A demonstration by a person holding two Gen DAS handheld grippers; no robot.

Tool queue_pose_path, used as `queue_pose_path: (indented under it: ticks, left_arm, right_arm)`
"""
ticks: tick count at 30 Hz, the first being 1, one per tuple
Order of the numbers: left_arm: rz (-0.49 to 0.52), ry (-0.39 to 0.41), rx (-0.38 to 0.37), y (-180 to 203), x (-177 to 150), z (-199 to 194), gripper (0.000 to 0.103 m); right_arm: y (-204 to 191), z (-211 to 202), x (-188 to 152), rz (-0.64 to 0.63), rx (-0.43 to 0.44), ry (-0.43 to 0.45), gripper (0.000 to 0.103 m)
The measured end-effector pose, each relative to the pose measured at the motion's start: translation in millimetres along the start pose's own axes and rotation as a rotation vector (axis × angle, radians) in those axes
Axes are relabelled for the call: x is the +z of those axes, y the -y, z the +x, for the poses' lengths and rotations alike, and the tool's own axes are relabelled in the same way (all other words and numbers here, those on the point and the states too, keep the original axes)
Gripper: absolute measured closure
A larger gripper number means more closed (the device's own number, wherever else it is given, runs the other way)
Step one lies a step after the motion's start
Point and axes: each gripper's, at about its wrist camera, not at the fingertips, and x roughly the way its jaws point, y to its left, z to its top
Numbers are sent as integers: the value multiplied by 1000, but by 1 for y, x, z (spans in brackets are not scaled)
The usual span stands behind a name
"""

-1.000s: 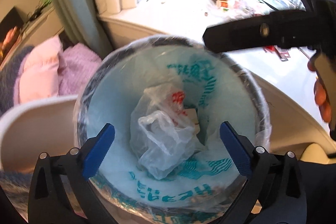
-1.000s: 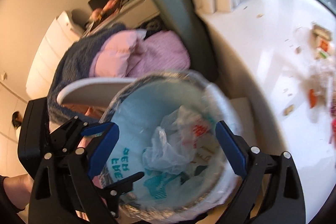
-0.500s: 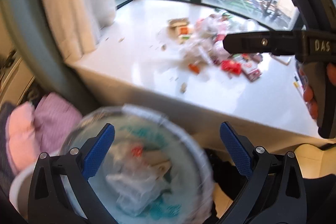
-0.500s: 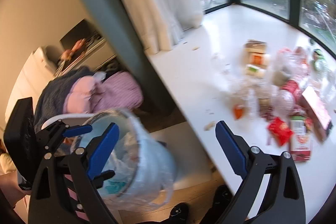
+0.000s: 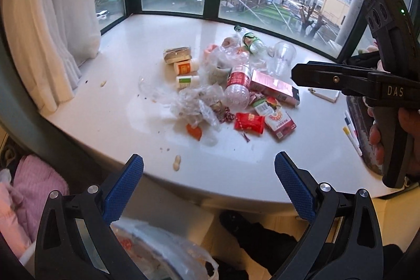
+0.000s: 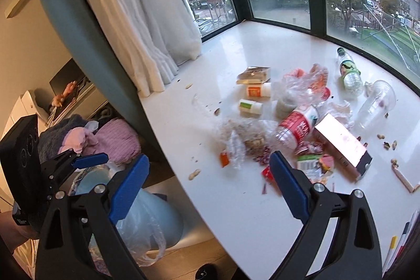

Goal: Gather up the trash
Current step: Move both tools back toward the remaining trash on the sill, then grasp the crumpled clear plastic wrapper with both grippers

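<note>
black plastic left gripper (image 5: 208,186) with silver screws and textured blue fingers (image 5: 123,186); matching black right gripper (image 6: 208,184), white "das" lettering on its handle, green light.

My left gripper (image 5: 208,186) hides most of the trash bin (image 5: 168,251), which the bottom edge also cuts off. Beside the bin, the dark thing (image 5: 262,240) under the surface (image 5: 131,106) is perhaps clothing. Labels in the trash pile (image 5: 225,93) are too small to read.
</note>
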Motion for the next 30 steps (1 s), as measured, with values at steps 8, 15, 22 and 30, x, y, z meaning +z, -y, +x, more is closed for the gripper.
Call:
queue_pose_path:
  ticks: [8, 15, 22, 30]
  left_arm:
    - [-6, -32, 8, -14, 33, 36, 6]
    - [-42, -68, -15, -27, 56, 73, 6]
    - [-64, -117, -39, -42, 67, 119, 6]
    - [-111, -167, -50, -67, 70, 166, 6]
  right_arm:
    - [27, 27, 21, -139, -12, -39, 13]
    - [48, 63, 41, -191, 64, -95, 13]
    - [63, 109, 54, -280, 143, -183, 13]
    - [76, 163, 64, -295, 177, -259, 13]
